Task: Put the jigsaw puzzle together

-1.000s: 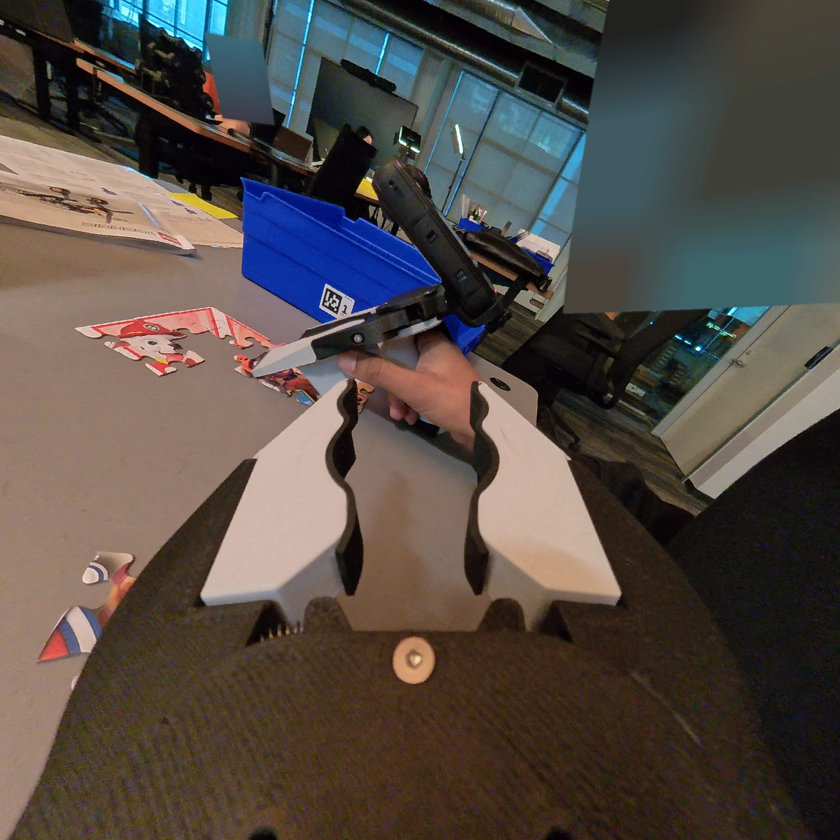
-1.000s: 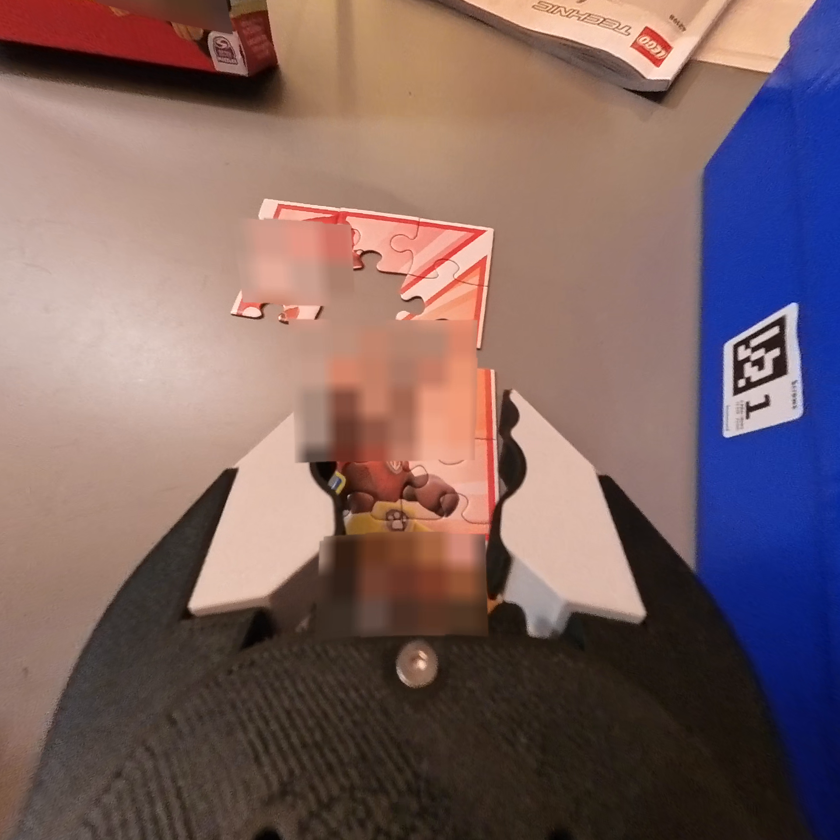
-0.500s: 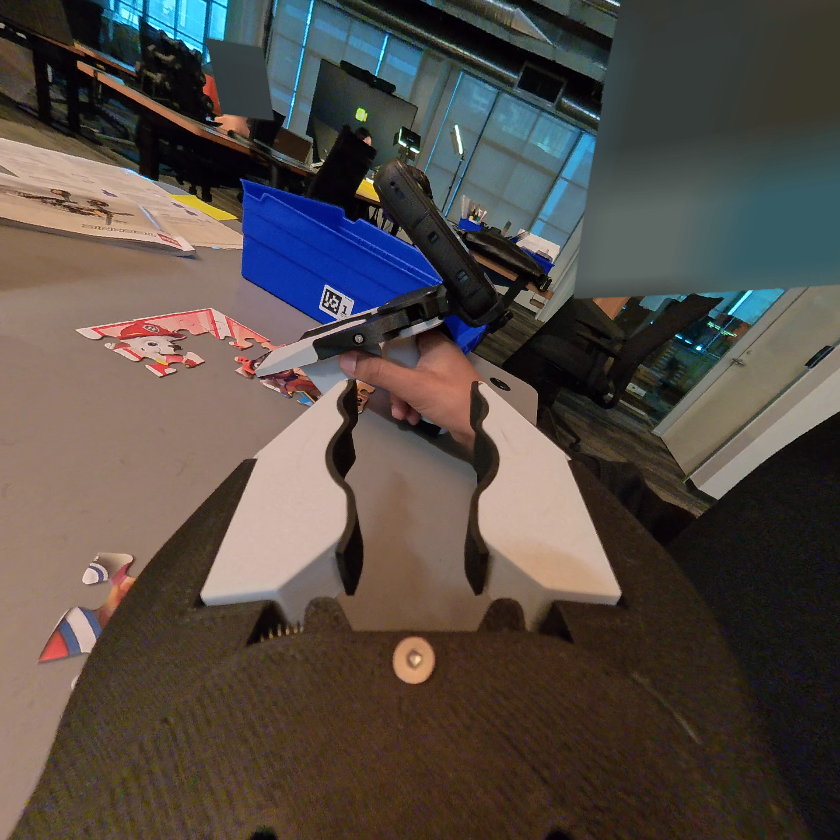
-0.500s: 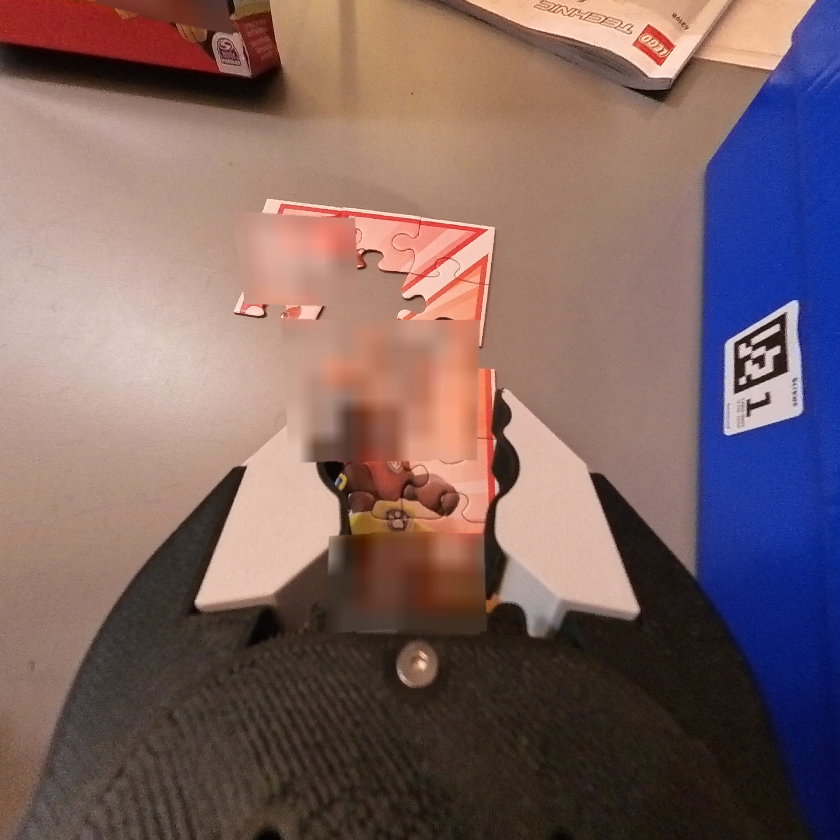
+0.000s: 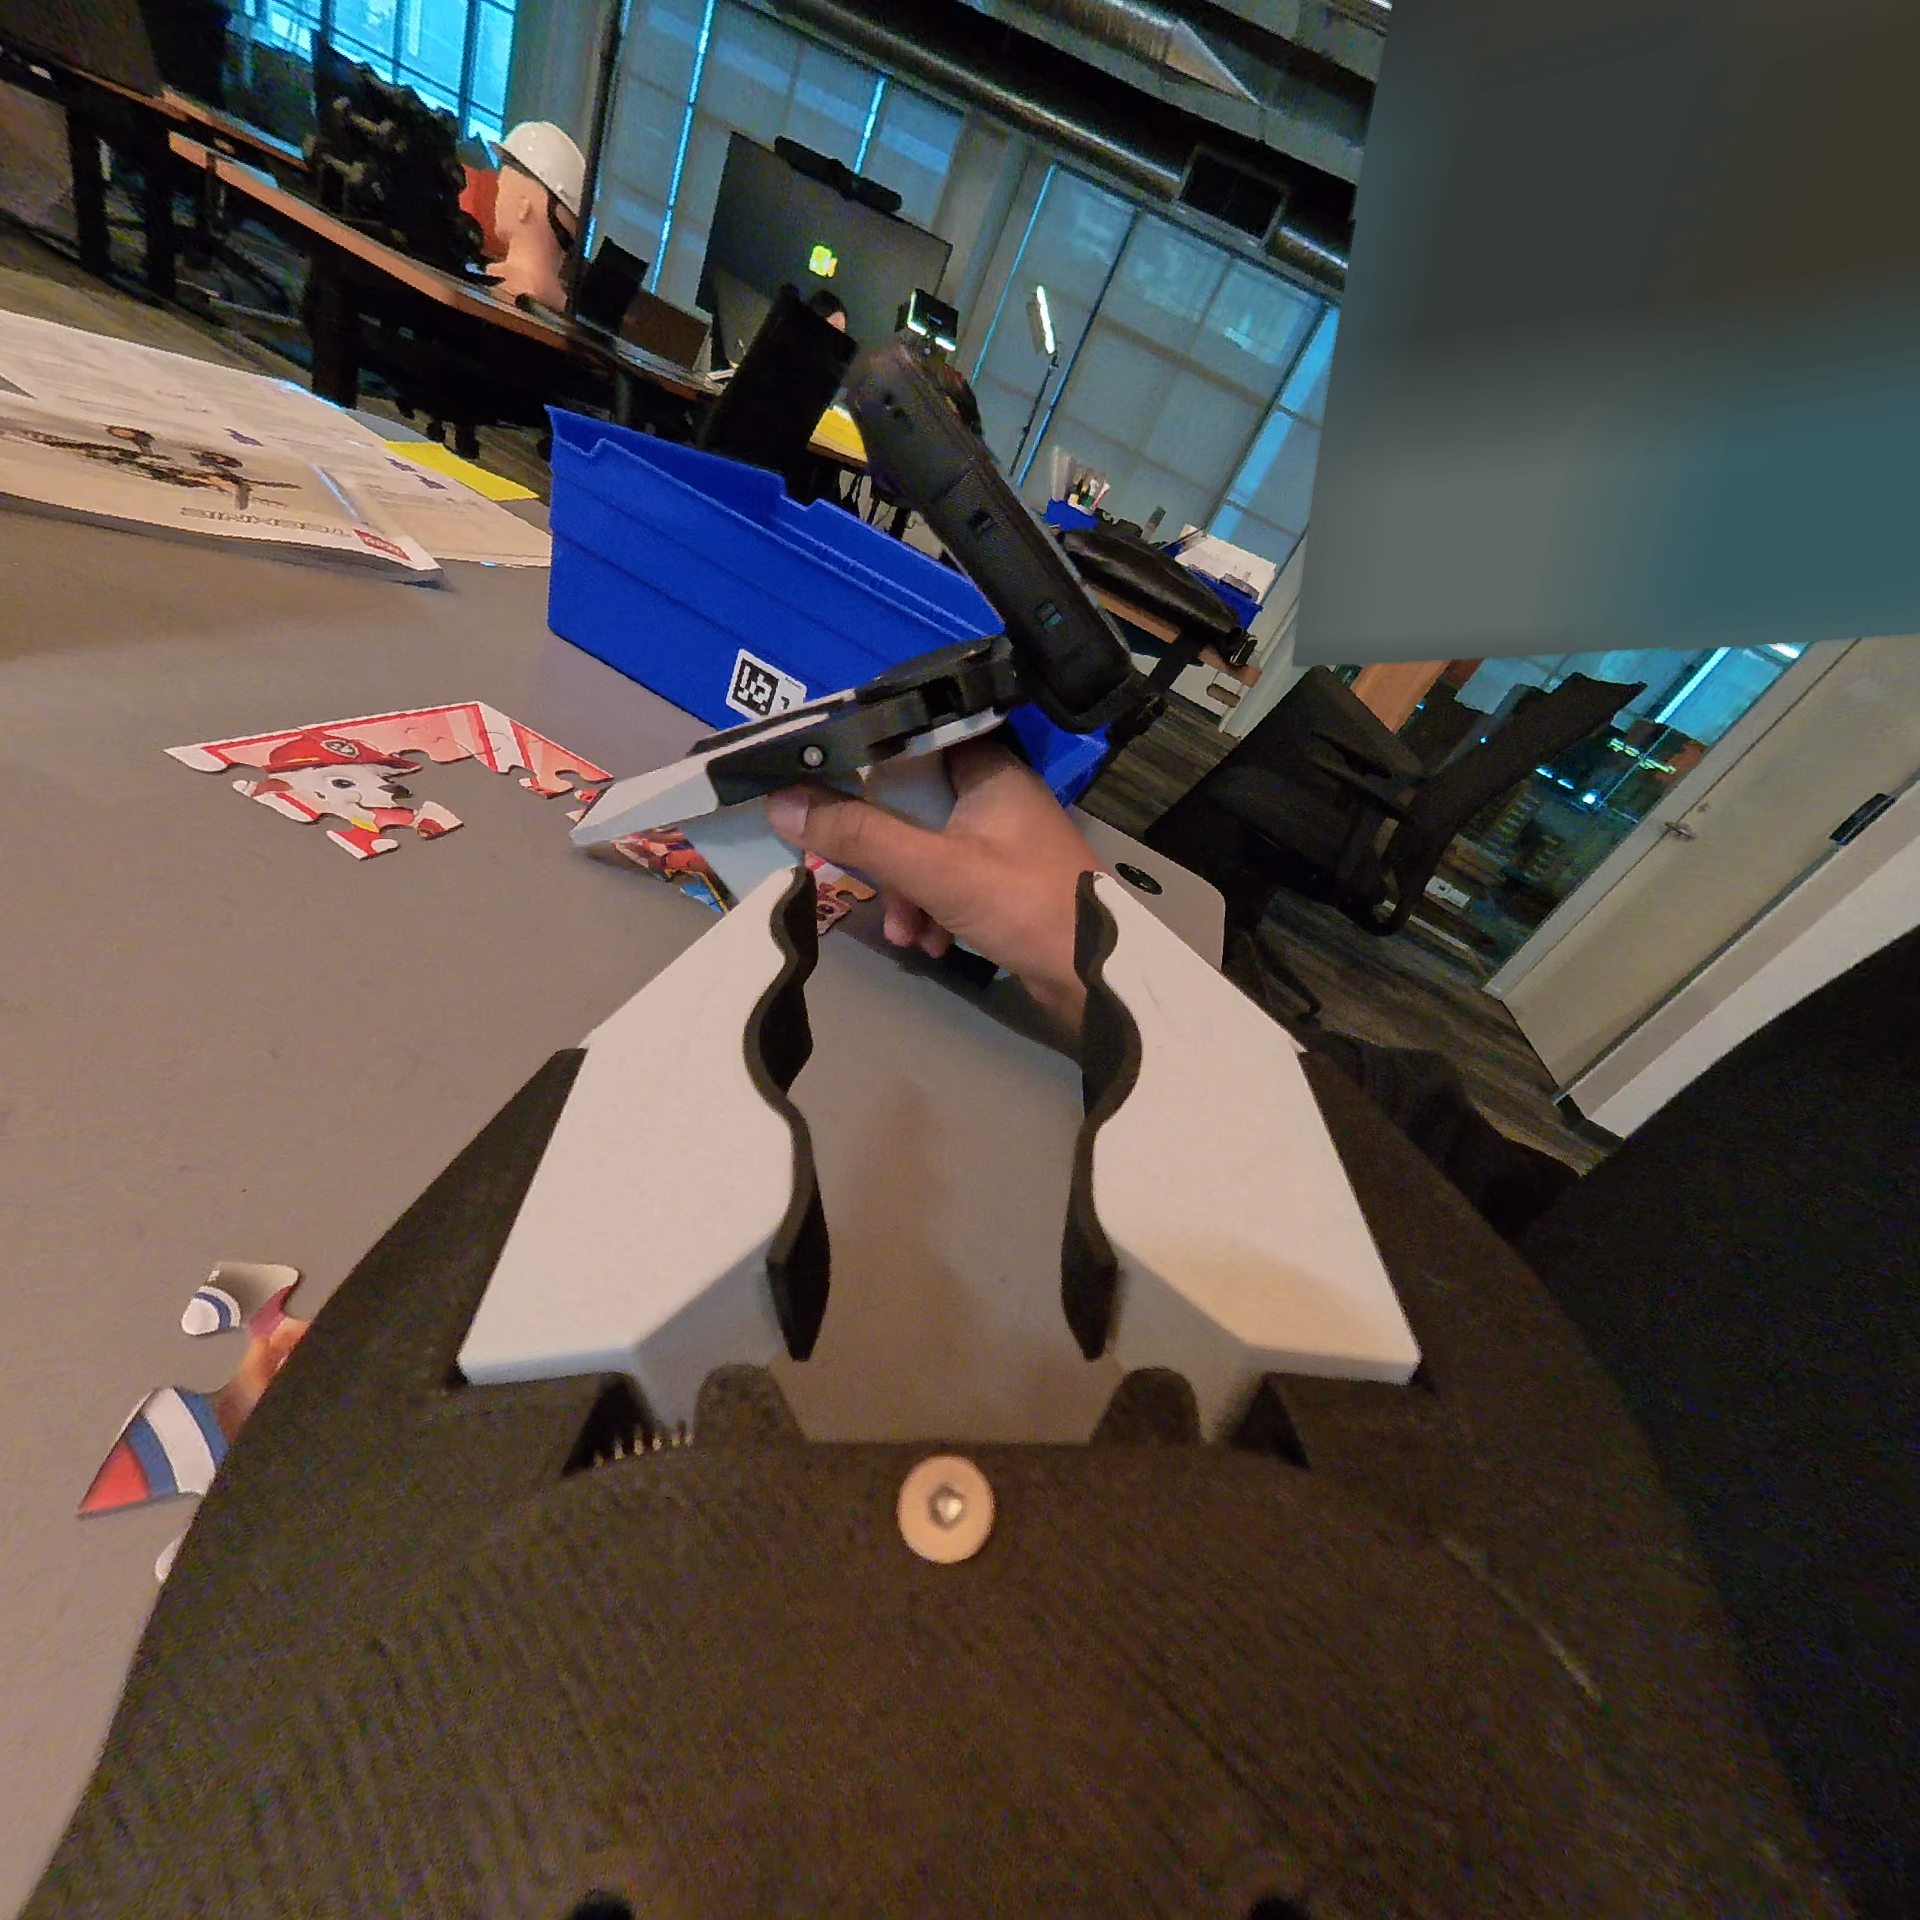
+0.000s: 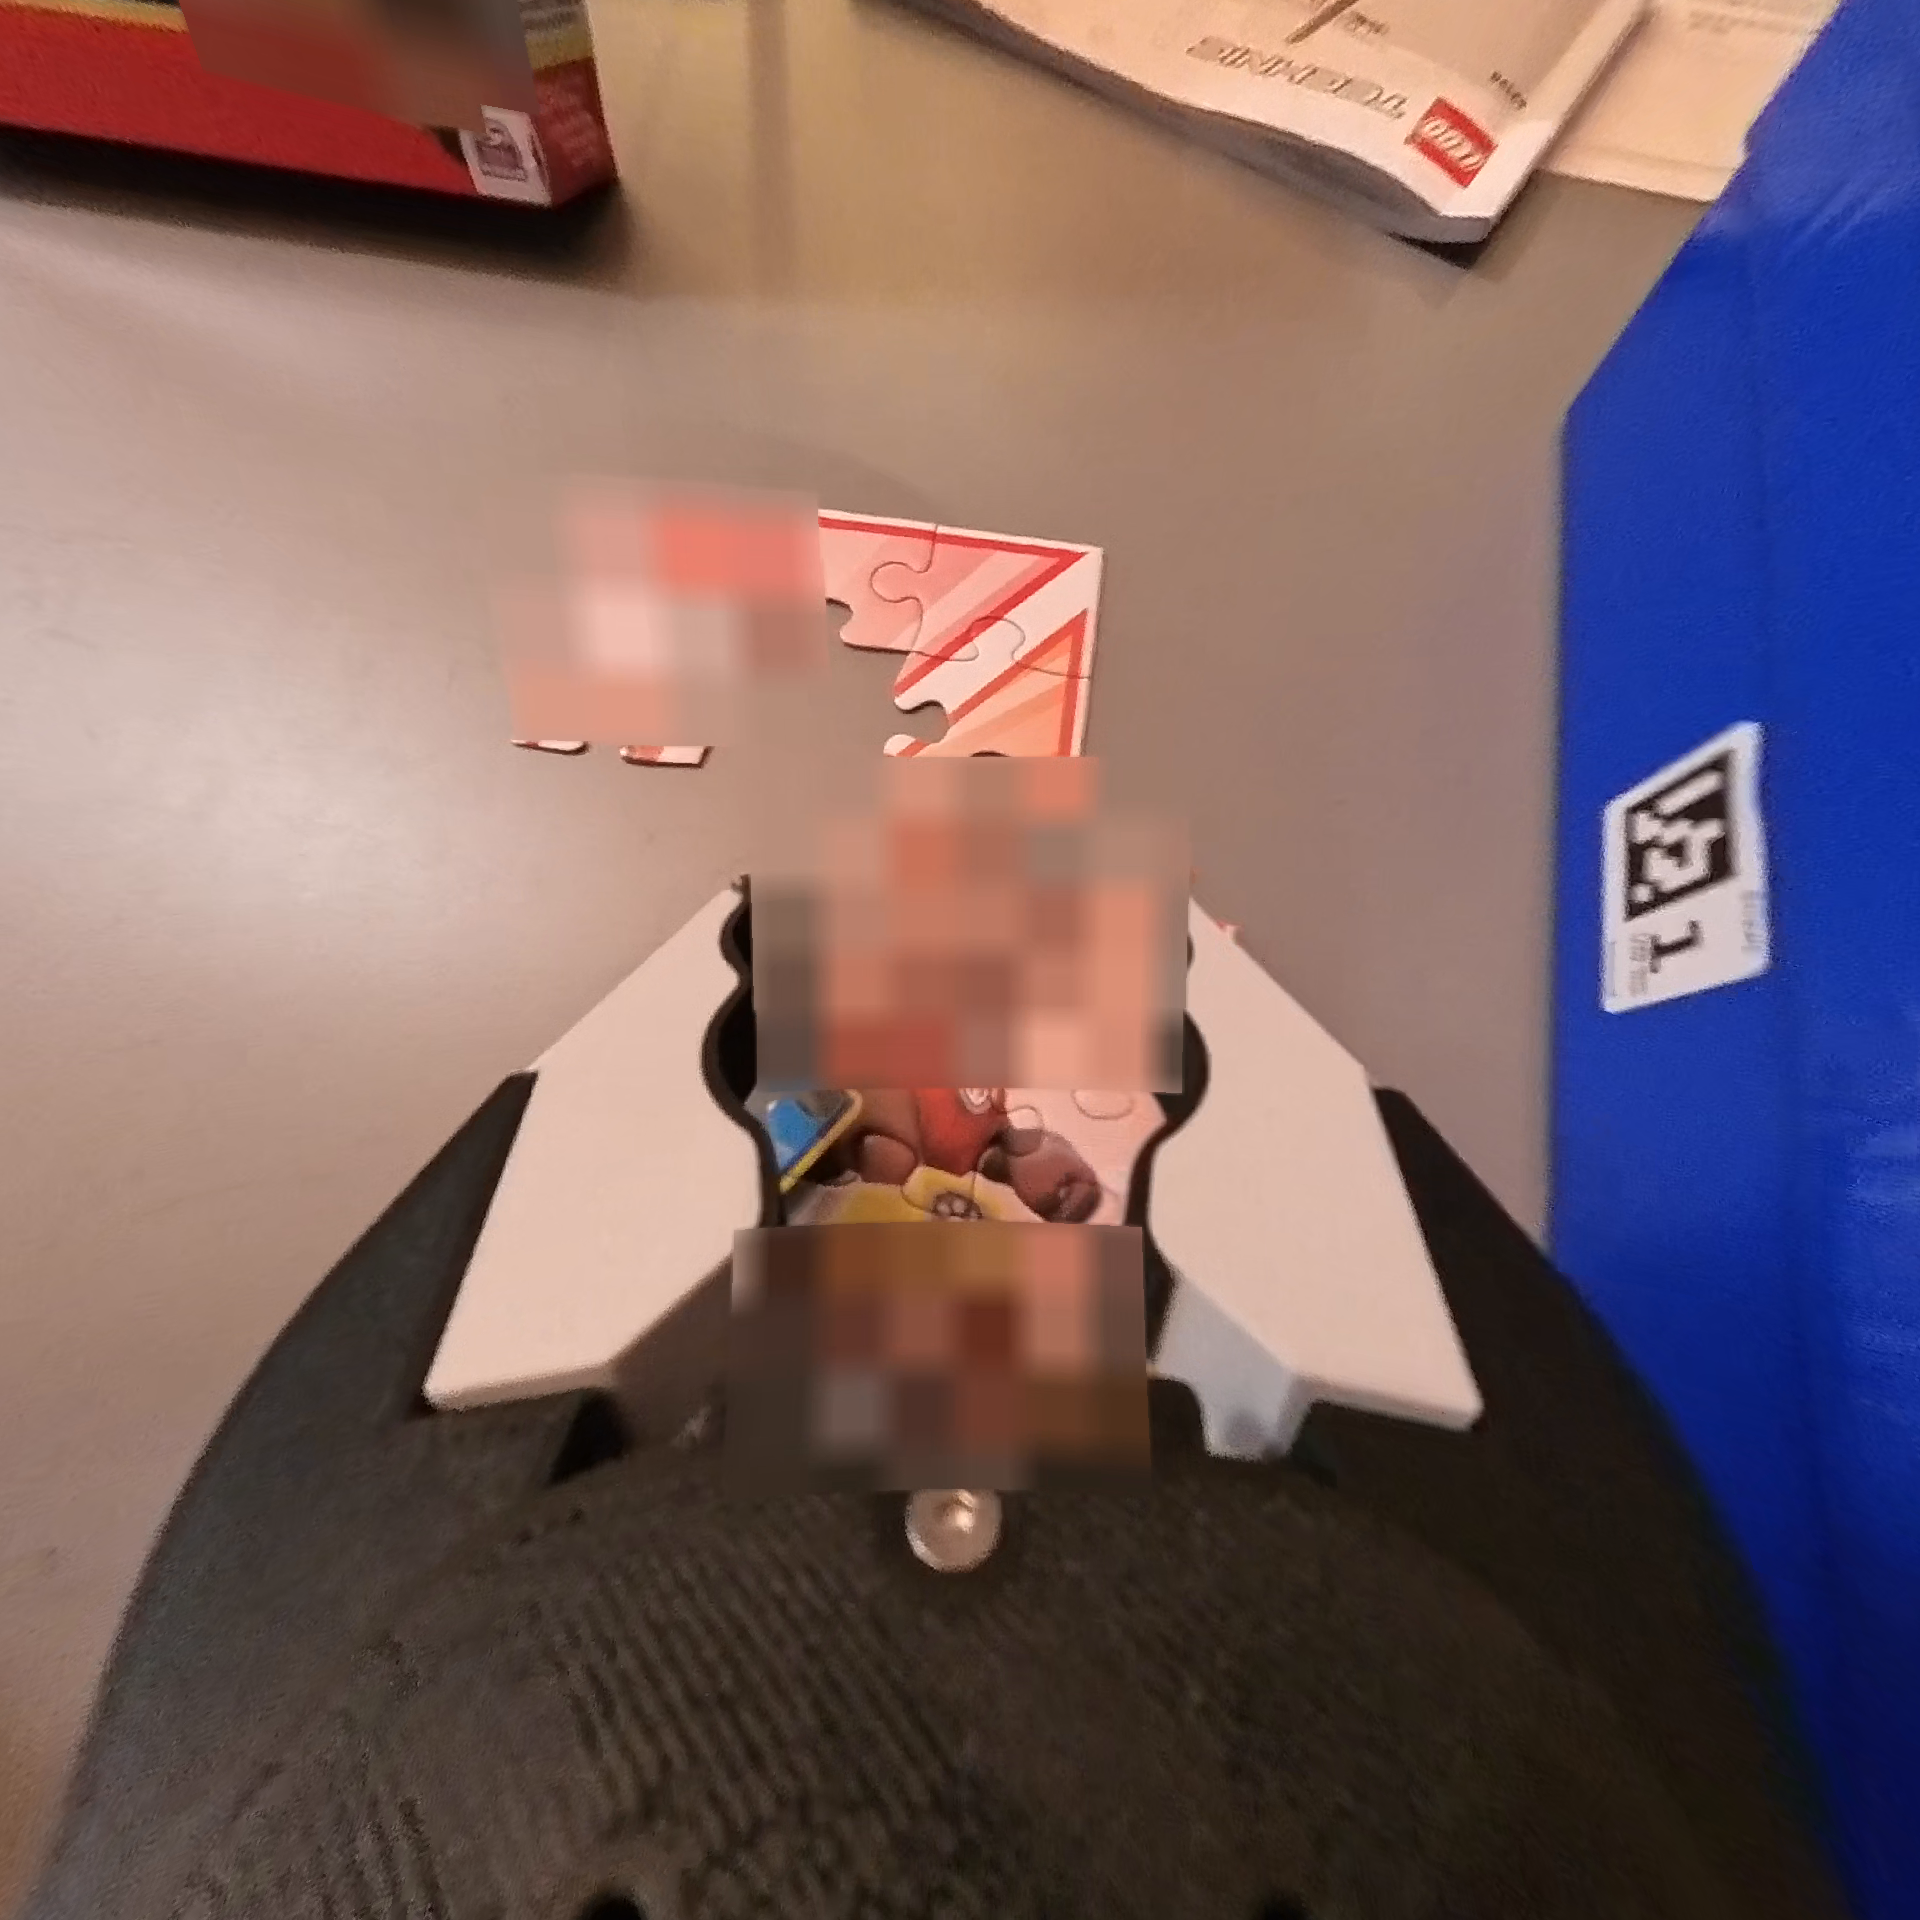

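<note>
— Puzzle first: where does it lie?

— Joined puzzle pieces lie flat on the grey worktop, in two groups. The far group forms a corner with a red border. The nearer group lies just beside it and reaches in between the fingers of the right tool.

— Is that tool gripping it?

— No. Its jaws stand wide, one finger on each side of the nearer group, which rests on the worktop; a mosaic patch hides the fingertips themselves.

— And the left tool?

— Released as well, bare worktop between its pads, hovering near the worktop's edge. A hand holding the right tool shows straight ahead of it.

— What else is around?

— Blue bin with a black-and-white tag stands right of the puzzle. Two loose pieces lie toward the left tool's side. A booklet and a red box sit at the far edge.
</note>
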The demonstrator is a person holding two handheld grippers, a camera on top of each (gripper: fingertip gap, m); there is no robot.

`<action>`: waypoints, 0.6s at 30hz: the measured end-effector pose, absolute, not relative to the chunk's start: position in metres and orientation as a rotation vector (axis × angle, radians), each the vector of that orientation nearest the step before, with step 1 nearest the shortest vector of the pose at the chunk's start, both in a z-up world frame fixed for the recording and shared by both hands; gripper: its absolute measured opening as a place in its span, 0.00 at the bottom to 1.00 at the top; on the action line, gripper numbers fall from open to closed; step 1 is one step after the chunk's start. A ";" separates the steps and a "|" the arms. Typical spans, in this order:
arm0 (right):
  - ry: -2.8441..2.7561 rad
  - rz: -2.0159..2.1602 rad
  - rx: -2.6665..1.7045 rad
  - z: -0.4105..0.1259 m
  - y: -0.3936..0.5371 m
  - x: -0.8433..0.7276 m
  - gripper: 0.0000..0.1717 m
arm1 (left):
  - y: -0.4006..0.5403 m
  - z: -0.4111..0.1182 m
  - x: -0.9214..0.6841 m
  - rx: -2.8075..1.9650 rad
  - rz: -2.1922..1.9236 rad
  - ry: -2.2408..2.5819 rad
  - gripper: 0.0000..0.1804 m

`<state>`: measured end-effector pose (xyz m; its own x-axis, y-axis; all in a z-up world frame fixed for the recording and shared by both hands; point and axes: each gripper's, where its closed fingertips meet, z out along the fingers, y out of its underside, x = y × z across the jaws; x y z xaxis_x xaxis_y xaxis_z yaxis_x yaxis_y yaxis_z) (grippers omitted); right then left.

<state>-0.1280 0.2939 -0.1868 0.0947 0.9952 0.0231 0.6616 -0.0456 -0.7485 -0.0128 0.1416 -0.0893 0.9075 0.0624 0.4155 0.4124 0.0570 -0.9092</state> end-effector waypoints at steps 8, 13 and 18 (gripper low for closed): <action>-1.546 0.679 -1.849 -0.193 0.308 -0.120 0.46 | 0.141 -0.090 -0.014 -1.517 -0.288 -0.410 0.26; -1.554 0.687 -1.839 -0.192 0.304 -0.119 0.43 | 0.131 -0.057 -0.032 -1.538 -0.299 -0.489 0.26; -1.588 0.706 -1.814 -0.192 0.298 -0.120 0.38 | 0.156 -0.066 -0.084 -1.842 -0.097 -0.428 0.30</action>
